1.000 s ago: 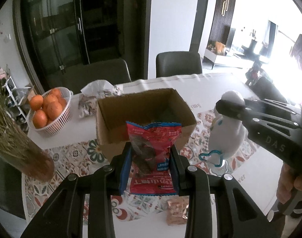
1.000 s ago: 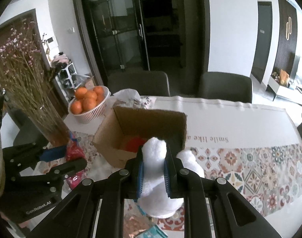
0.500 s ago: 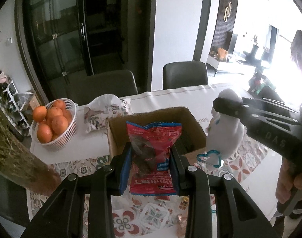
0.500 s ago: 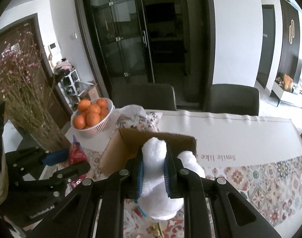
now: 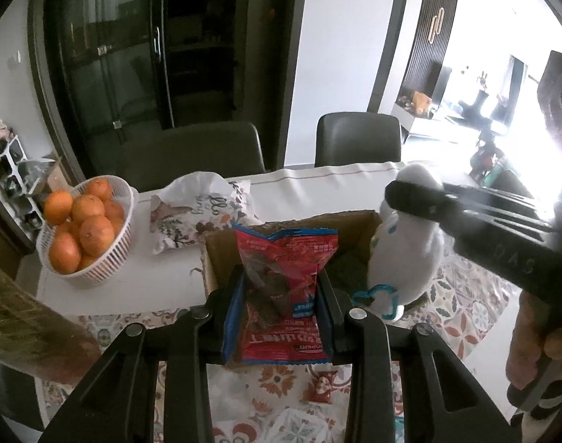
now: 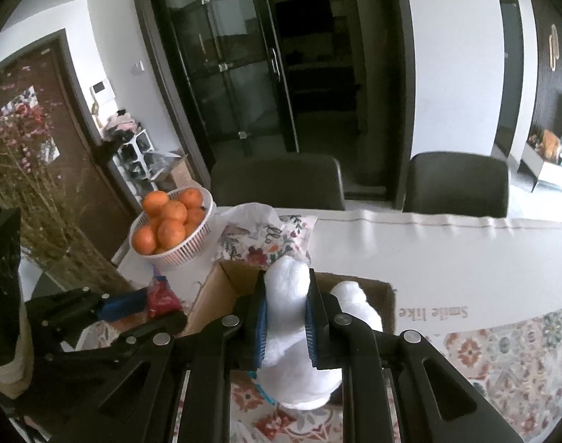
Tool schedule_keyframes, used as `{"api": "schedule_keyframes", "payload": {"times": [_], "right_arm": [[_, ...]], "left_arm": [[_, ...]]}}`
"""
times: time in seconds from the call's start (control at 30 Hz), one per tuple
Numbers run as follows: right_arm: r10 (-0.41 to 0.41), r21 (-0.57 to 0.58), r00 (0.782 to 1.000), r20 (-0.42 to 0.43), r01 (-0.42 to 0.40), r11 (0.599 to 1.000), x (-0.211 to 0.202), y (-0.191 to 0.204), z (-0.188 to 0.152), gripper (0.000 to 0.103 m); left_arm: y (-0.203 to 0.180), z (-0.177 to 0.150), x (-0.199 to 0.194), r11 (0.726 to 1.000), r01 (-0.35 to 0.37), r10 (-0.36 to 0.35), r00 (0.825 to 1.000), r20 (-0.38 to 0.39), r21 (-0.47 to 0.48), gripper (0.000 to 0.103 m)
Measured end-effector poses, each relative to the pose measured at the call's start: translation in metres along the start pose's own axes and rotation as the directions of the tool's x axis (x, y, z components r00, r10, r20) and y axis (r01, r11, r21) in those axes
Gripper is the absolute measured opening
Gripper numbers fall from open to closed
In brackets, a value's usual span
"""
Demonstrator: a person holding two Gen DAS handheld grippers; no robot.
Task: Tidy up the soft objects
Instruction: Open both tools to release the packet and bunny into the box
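My left gripper (image 5: 281,306) is shut on a red snack packet (image 5: 284,284) and holds it over the near edge of an open cardboard box (image 5: 218,254). My right gripper (image 6: 285,317) is shut on a white plush toy (image 6: 299,361) by its ear, above the box (image 6: 222,295). The plush (image 5: 406,254) with a blue heart tag also shows in the left wrist view at the box's right side, and the packet (image 6: 162,295) shows in the right wrist view at the left.
A white basket of oranges (image 5: 81,232) and a floral soft pouch (image 5: 192,217) lie behind the box on the table. A vase of dried stems (image 6: 41,221) stands at the left. A small wrapped packet (image 5: 323,387) lies on the patterned cloth. Two dark chairs (image 5: 358,140) stand behind.
Both grippers have risen and moved forward toward the box with their loads. The box now sits lower and closer under the fingers in both views.
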State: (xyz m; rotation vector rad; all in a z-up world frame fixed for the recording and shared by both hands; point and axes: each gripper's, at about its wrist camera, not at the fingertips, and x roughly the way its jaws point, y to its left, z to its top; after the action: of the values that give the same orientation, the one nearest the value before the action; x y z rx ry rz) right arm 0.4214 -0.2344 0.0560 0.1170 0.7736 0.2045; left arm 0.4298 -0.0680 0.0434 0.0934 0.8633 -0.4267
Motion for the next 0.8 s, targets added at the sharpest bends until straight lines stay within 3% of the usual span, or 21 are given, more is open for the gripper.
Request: {"api": "schedule_keyframes", "payload": {"times": [0.43, 0.53, 0.6, 0.63, 0.8], "right_arm": [[0.023, 0.033, 0.988, -0.151, -0.018, 0.999, 0.075, -0.022, -0.016, 0.020], [0.035, 0.036, 0.980, -0.195, -0.028, 0.999, 0.091, -0.025, -0.020, 0.028], [0.087, 0.057, 0.972, -0.217, -0.076, 0.995, 0.099, -0.027, -0.021, 0.052], [0.093, 0.066, 0.972, -0.217, -0.080, 0.995, 0.100, -0.027, -0.022, 0.057], [-0.012, 0.034, 0.988, -0.153, 0.017, 0.999, 0.089, -0.026, -0.019, 0.059]], "left_arm": [[-0.001, -0.009, 0.064, 0.999, 0.016, -0.013, 0.996, -0.089, 0.032, 0.035], [-0.005, -0.012, 0.074, 0.998, -0.010, 0.017, 0.994, -0.112, 0.069, 0.040], [-0.005, -0.013, 0.076, 0.997, -0.024, 0.032, 0.993, -0.113, 0.077, 0.058], [-0.004, -0.014, 0.075, 0.997, -0.032, 0.040, 0.994, -0.104, 0.077, 0.061], [0.004, -0.013, 0.064, 0.995, -0.087, 0.089, 0.993, -0.071, 0.041, 0.062]]}}
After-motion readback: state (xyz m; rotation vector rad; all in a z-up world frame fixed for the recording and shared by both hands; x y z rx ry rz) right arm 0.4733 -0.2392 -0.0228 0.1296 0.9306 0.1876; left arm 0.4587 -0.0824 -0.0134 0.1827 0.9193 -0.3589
